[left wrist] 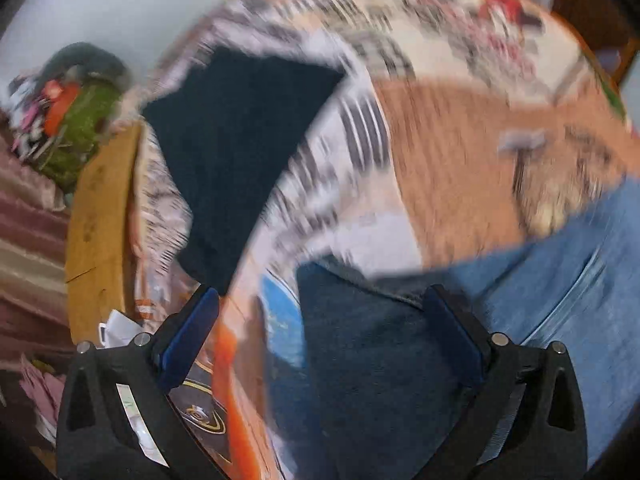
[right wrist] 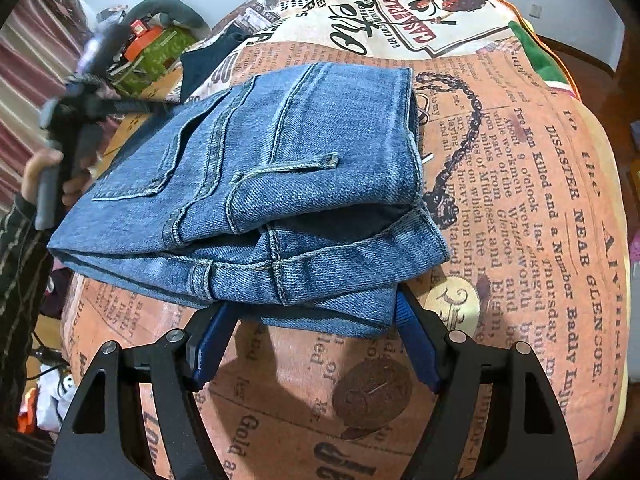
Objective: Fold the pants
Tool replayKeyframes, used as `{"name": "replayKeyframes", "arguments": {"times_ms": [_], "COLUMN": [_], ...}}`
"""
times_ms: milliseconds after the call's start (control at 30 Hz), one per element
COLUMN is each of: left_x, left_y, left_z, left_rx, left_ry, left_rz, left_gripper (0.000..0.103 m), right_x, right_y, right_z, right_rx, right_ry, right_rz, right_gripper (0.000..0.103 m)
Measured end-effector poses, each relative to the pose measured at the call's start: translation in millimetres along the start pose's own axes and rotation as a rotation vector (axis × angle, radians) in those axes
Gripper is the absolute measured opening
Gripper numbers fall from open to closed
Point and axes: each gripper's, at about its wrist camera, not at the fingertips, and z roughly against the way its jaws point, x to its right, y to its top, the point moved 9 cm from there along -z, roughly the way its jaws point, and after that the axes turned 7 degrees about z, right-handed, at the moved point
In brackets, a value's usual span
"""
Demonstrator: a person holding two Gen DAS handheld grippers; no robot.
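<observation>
The jeans (right wrist: 248, 184) lie folded into a thick stack on a cushion covered in newspaper-print cloth (right wrist: 520, 208). The stack's near edge overhangs the right hand-held gripper (right wrist: 310, 320), whose blue pads sit at either side of the lowest layers, part-way apart; whether they press the denim cannot be told. To the right of the folded edge the printed cloth lies bare out to the cushion's rim, with more open cloth in front of the stack. The left hand-held gripper (left wrist: 320, 300) stands wide with nothing between its pads, over a blurred dark-blue fold at the jeans' left end. A dark cloth (left wrist: 240, 152) lies further back near a wooden edge (left wrist: 100, 220).
</observation>
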Motion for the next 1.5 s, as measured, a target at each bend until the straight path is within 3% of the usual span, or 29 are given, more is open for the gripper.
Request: {"name": "replayKeyframes", "arguments": {"times_ms": [133, 333, 600, 767, 933, 1067, 1233, 1367, 1500], "left_x": [-8.1, -38.1, -48.3, -21.5, -19.7, -38.2, -48.0, -42.3, -27.0], "left_y": [-18.5, -72.3, -163.4, -185.4, -170.5, -131.2, -82.0, -42.8, -19.8], "left_z": [6.4, 21.3, 73.5, 90.5, 109.8, 135.3, 140.2, 123.3, 96.1], "left_rx": [0.063, 0.077, 0.060, 0.032, 0.093, 0.226, 0.312, 0.332, 0.282], "left_ry": [-0.018, -0.032, -0.230, -0.390, -0.364, -0.306, -0.237, -0.217, -0.266], "left_rz": [-0.077, -0.031, 0.082, 0.152, 0.175, 0.215, 0.200, 0.171, 0.137], "left_gripper": [0.103, 0.103, 0.103, 0.103, 0.103, 0.103, 0.103, 0.103, 0.099], "right_x": [0.4, -3.0, -36.3, -53.2, -62.3, -60.5, -55.1, -47.5, -38.3], "right_y": [3.9, 18.3, 37.3, 38.6, 40.9, 56.7, 87.2, 118.1, 146.0], "right_z": [2.2, 8.2, 34.4, 38.7, 32.8, 30.9, 25.4, 12.6, -12.6], "right_rx": [0.006, 0.034, 0.123, 0.139, 0.126, 0.143, 0.184, 0.214, 0.204], "right_ry": [-0.026, -0.028, 0.001, 0.017, 0.010, 0.000, 0.012, 0.022, 0.037], "right_rz": [0.011, 0.021, 0.098, 0.128, 0.160, 0.172, 0.152, 0.132, 0.120], "right_gripper": [0.074, 0.074, 0.074, 0.074, 0.074, 0.074, 0.074, 0.074, 0.069]}}
